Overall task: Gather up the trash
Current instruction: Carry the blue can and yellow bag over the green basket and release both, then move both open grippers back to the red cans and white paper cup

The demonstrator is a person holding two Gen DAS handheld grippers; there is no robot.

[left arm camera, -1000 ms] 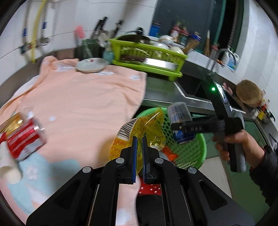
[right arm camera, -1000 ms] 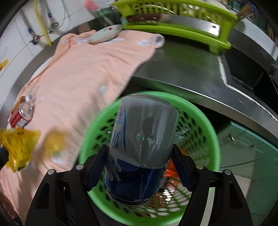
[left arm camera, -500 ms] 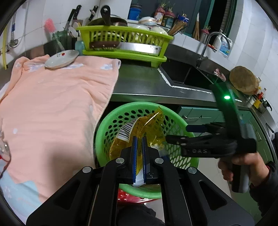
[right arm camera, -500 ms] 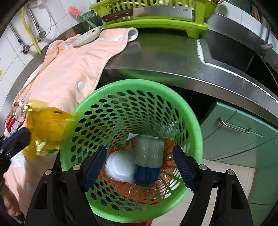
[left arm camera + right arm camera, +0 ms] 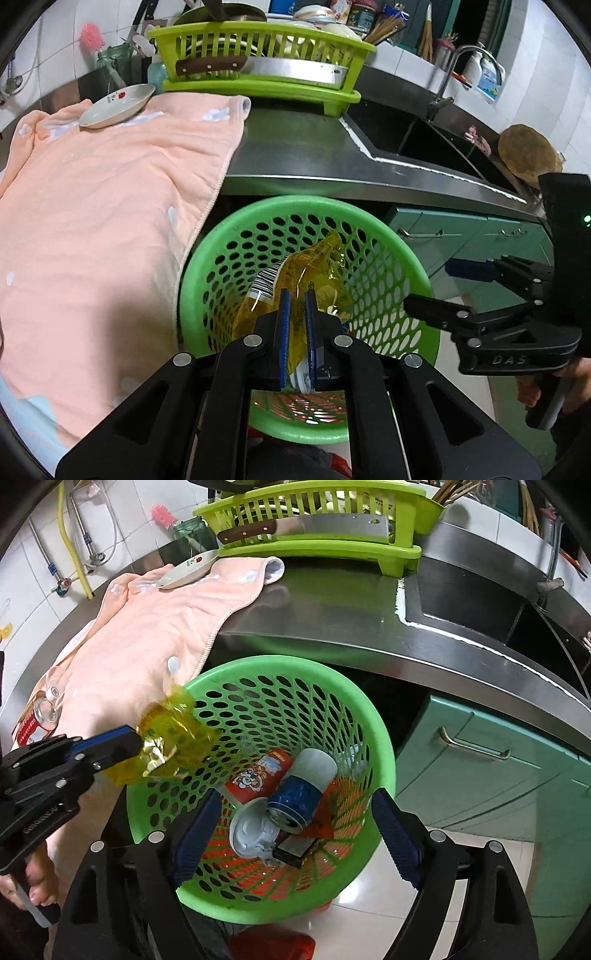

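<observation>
A yellow wrapper [image 5: 295, 280] is clamped between the narrowly set jaws of the left gripper [image 5: 297, 325] and is held above the mouth of the green basket [image 5: 402, 258], toward its 9 o'clock rim as seen from the right wrist. The right gripper [image 5: 293, 834] is seen with jaws spread wide and nothing between them, poised over the basket's 6 o'clock edge.

Inside the basket, a blue can [image 5: 295, 797] lies on its side at centre, a red carton [image 5: 258, 775] at about 10 o'clock from it, and a white lid [image 5: 251, 830] at 7 o'clock. On the peach towel [image 5: 147, 635], at 9 o'clock from the basket, a red can [image 5: 35, 720] is left uncollected.

Step in hand, as judged: deposit of the wrapper. The next move calls for the left jaws to be parted while the wrapper is over the opening; being light and crinkled, it may cling to a pad or drift onto the rim. The red can would then be fetched.
</observation>
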